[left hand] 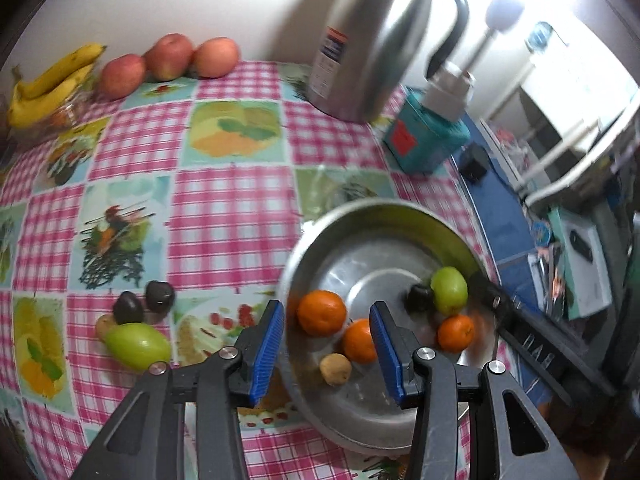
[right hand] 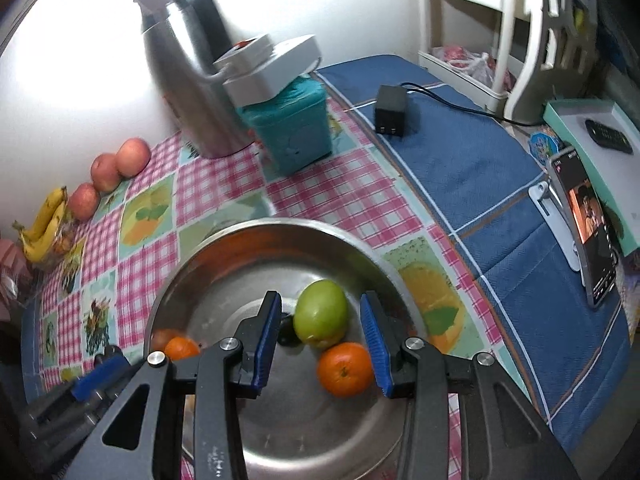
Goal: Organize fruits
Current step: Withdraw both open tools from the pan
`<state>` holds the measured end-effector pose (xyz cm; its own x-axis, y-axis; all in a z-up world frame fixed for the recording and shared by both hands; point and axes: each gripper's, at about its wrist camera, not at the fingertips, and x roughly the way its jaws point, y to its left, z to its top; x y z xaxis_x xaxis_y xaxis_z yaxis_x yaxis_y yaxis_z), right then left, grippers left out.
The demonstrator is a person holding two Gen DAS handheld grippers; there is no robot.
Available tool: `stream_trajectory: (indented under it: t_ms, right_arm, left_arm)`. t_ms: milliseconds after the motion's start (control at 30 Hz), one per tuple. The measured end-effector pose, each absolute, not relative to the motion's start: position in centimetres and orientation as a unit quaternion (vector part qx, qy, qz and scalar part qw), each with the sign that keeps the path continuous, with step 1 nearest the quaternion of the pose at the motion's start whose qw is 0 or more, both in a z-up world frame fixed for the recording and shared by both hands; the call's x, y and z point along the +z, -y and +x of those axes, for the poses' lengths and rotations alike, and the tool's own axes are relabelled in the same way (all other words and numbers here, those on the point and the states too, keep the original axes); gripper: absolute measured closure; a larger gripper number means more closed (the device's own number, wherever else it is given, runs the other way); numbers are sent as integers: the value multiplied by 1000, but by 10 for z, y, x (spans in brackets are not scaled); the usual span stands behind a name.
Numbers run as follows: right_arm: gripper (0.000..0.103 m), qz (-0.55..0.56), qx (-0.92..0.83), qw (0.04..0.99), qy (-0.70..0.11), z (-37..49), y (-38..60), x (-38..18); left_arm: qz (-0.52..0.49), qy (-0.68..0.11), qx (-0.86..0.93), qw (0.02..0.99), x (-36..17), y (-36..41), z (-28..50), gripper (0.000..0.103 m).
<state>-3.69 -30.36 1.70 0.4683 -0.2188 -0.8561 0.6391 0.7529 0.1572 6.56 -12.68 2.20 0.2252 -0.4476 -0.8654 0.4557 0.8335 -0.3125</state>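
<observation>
A steel bowl (left hand: 360,412) on the checked tablecloth holds three oranges (left hand: 322,312), a green fruit (left hand: 449,290), a dark fruit (left hand: 419,298) and a small brown fruit (left hand: 335,369). My left gripper (left hand: 326,354) is open and empty over the bowl's left rim. Left of the bowl on the cloth lie a green fruit (left hand: 137,345) and two dark fruits (left hand: 159,296). My right gripper (right hand: 320,338) is open and empty above the bowl (right hand: 240,248), with the green fruit (right hand: 320,314) and an orange (right hand: 345,369) between its fingers.
Three apples (left hand: 168,56) and bananas (left hand: 52,84) sit at the far left by the wall. A steel thermos (left hand: 372,36) and a teal box (left hand: 426,136) stand at the back. A blue cloth (right hand: 480,184) carries a black adapter (right hand: 391,115) and a phone on a stand (right hand: 584,228).
</observation>
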Motion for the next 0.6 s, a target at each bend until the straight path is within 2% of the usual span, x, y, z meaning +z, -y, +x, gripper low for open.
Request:
stream_trajectory:
  t_ms: [200,300,600]
  right_arm:
    - [61,201,-244,825,-469,-27,279,14]
    - [61,191,-238,825,-477,-24,270,13]
    - [61,174,-218,831,-482,-19,251,19]
  left_arm:
    - [-9,-548,-247,799,25,102,79,54]
    - [-11,-550,-224,805,25,89,85,50]
    - [-24,-557,-172,812,20,57,94,47]
